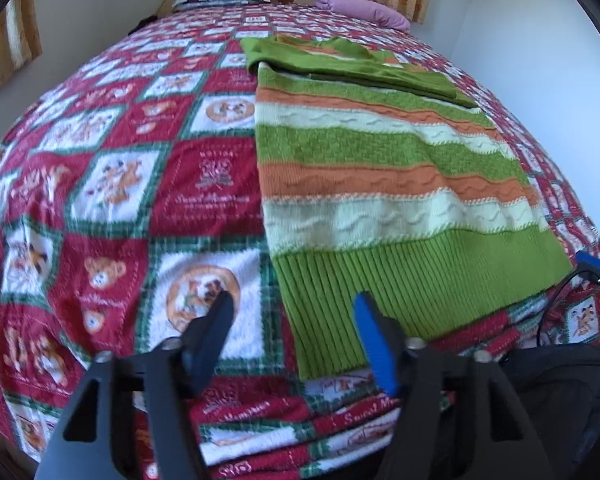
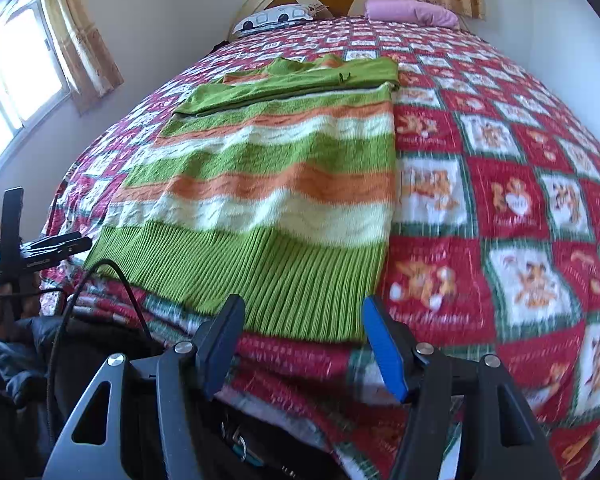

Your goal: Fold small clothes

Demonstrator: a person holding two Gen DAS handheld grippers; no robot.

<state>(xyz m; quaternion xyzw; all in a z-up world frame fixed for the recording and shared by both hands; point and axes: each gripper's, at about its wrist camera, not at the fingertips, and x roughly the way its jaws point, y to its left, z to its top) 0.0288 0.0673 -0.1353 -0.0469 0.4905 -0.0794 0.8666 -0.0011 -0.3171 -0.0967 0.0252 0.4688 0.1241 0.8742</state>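
A knitted sweater point(image 1: 379, 184) point(image 2: 268, 184) with green, orange and cream stripes lies flat on the bed, its green sleeves folded across its far end. The ribbed green hem faces me. My left gripper point(image 1: 294, 304) hovers open over the hem's near left corner, one finger above the quilt and one above the ribbing. My right gripper point(image 2: 304, 304) is open over the hem's near right corner, and the cloth lies below its jaws without touching the pads. A blue fingertip point(image 1: 589, 260) of the right gripper shows at the edge of the left wrist view.
The bed carries a red, white and green patchwork quilt point(image 1: 120, 200) point(image 2: 499, 200). A patterned pillow point(image 2: 276, 16) and a pink pillow point(image 2: 411, 10) lie at the headboard. A window point(image 2: 16, 72) is on the left wall. Black cables point(image 2: 120, 276) and dark cloth point(image 1: 559, 392) hang at the near edge.
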